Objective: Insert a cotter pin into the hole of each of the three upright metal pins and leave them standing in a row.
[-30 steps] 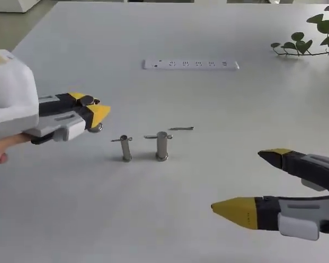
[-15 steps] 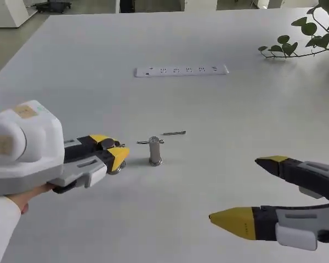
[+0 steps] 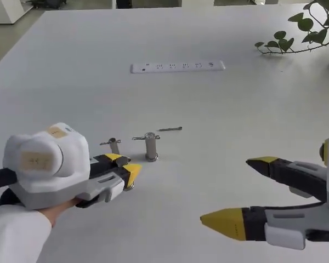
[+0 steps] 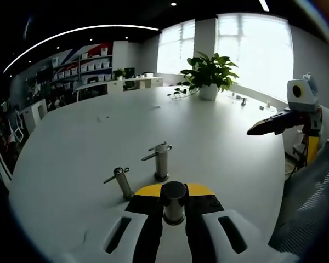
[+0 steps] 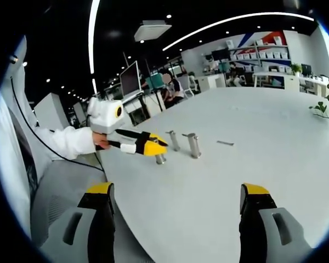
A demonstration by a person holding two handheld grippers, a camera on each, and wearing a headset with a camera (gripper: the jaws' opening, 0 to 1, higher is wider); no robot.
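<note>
Metal pin (image 4: 174, 201) number three: clamped upright between the fingers of the left gripper (image 3: 125, 166), foot low over the worktop (image 3: 219, 109) or resting on it, cannot tell which. Held just in front of the two other upright pins, the thin one (image 3: 114, 146) and the thick one (image 3: 151, 147), each already carrying a cotter pin through its head. Loose cotter pin (image 3: 170, 129) lying flat just beyond the thick one, on the power strip (image 3: 178, 67) side. Right gripper (image 3: 244, 192) well apart to the right, fingers spread wide, nothing between them. Likely step in hand: standing the held pin in line with its neighbours. Keep it vertical, bring it level with the other two rather than in front of them, and leave enough gap to avoid clashing with their cross-pins. Lower to full flat contact before easing the grip; better, hold firm and fetch the loose cotter pin with the right gripper. Pinch that near one end and lift slowly; thin wire lying flat, probably quick to slip.
</note>
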